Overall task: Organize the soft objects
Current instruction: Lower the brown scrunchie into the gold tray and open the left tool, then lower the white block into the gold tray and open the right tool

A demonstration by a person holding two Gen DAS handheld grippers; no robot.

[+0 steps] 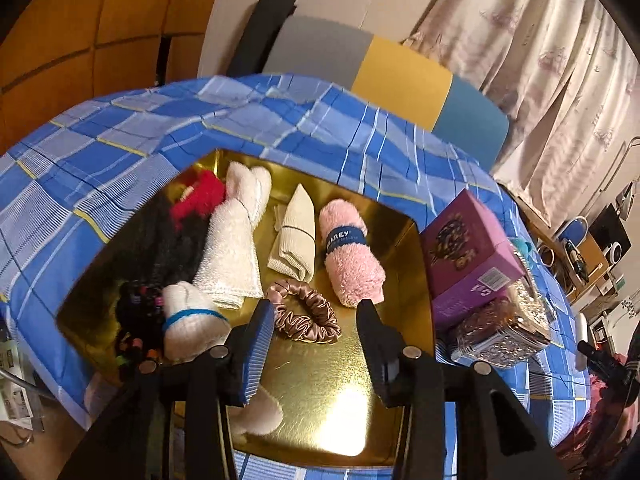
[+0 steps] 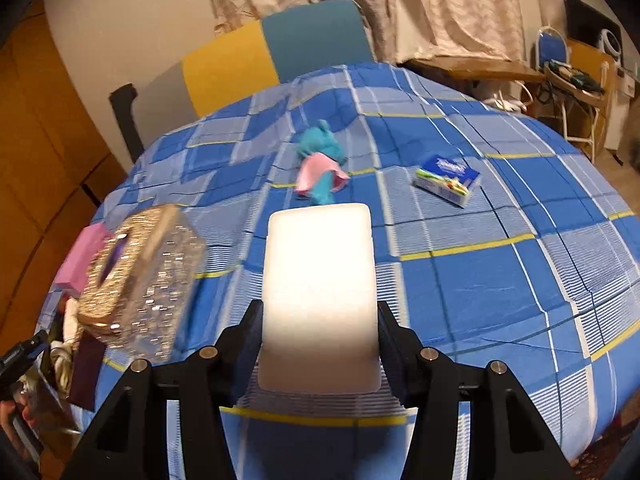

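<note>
In the left wrist view a gold tray (image 1: 332, 408) on the blue checked cloth holds soft items. Among them are a pink rolled towel (image 1: 352, 252), a beige folded cloth (image 1: 292, 240), a white towel (image 1: 236, 248), a red fluffy piece (image 1: 200, 196), a white sock with a blue band (image 1: 188, 328) and a pink satin scrunchie (image 1: 304, 316). My left gripper (image 1: 316, 314) stands open over the tray, and the scrunchie lies loose between its fingertips. In the right wrist view my right gripper (image 2: 320, 312) is shut on a white foam block (image 2: 320, 276), held above the cloth.
A purple box (image 1: 468, 248) and a glittery tissue box (image 2: 140, 280) stand just right of the tray. Farther out on the cloth lie a teal and pink cloth bundle (image 2: 320, 164) and a small tissue pack (image 2: 448, 178). A padded headboard (image 2: 256, 60) and curtains are behind.
</note>
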